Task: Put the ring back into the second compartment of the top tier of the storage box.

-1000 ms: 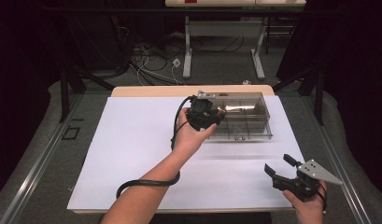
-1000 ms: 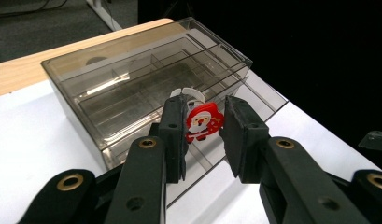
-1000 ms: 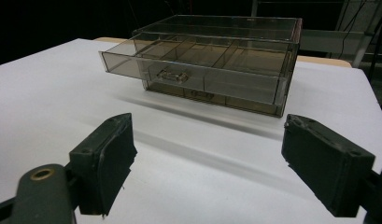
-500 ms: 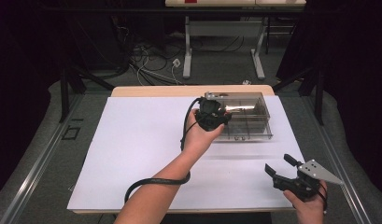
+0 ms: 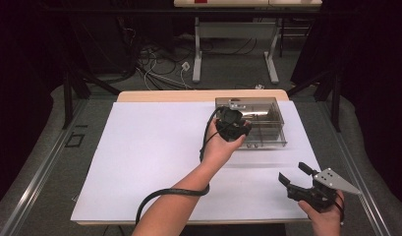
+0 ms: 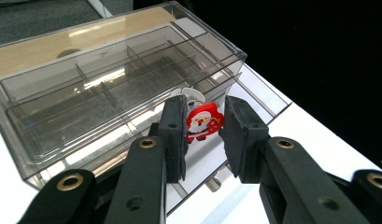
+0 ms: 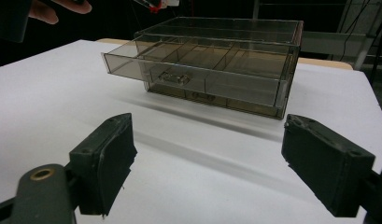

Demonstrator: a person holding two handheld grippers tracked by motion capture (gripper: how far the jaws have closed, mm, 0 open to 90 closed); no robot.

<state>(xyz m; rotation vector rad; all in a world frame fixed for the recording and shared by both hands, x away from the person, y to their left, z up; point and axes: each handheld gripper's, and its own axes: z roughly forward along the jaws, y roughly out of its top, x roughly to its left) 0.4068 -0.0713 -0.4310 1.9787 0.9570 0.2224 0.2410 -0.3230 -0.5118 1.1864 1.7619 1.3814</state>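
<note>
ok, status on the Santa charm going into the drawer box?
Done: the top drawer of the clear drawer box is pulled open. In hand: the left gripper holds the Santa charm above it. Left: lower, release, shut the drawer. The right gripper waits open.

We look down on a wooden table (image 5: 198,95) under a white sheet (image 5: 154,147), set on grey carpet (image 5: 46,162); behind it, tangled cables (image 5: 154,59), a white table frame (image 5: 235,44) and what may be black curtains (image 5: 370,73) in dim light
</note>
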